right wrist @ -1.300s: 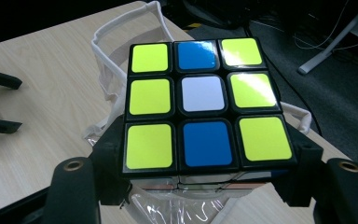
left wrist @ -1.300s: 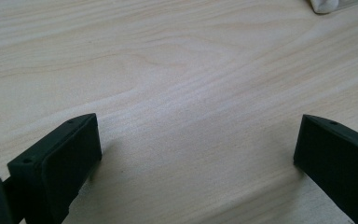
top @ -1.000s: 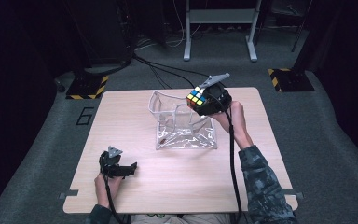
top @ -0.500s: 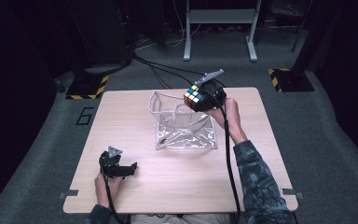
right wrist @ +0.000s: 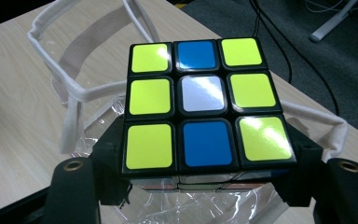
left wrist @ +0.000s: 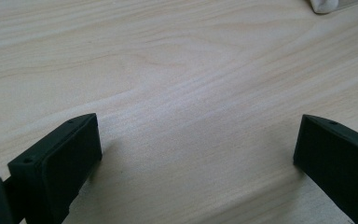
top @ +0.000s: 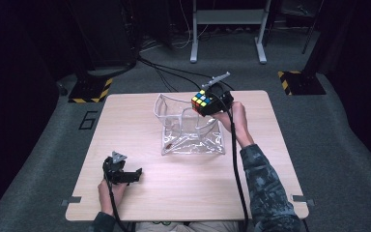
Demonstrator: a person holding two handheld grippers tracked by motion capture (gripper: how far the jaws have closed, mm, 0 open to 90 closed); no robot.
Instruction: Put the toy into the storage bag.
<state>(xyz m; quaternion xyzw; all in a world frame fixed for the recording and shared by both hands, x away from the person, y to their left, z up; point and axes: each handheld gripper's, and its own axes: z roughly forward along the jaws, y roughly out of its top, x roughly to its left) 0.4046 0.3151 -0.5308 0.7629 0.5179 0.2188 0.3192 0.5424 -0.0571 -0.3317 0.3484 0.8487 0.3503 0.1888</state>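
Here, right gripper [top: 211, 101] fingers pinch the cube [top: 202, 102]; left gripper [top: 123, 175] fingers spread on the wooden table [top: 135, 130], dark room.

1. My cube [right wrist: 204, 107] hides much of the clear bag [right wrist: 88, 93] beneath it in my right gripper view.
2. A pale object [left wrist: 328, 4] is cut off at the left gripper view's top edge.
3. A small reddish thing [top: 166, 143] inside the bag is too small to tell.

the puzzle cube [right wrist: 200, 105] has a black frame, and its upper face shows six yellow squares, a blue one at the far and near middle, and a white centre. the bag [top: 193, 133] is clear plastic with off-white fabric trim. the tabletop [top: 125, 121] is pale wood grain, and both grippers are black.
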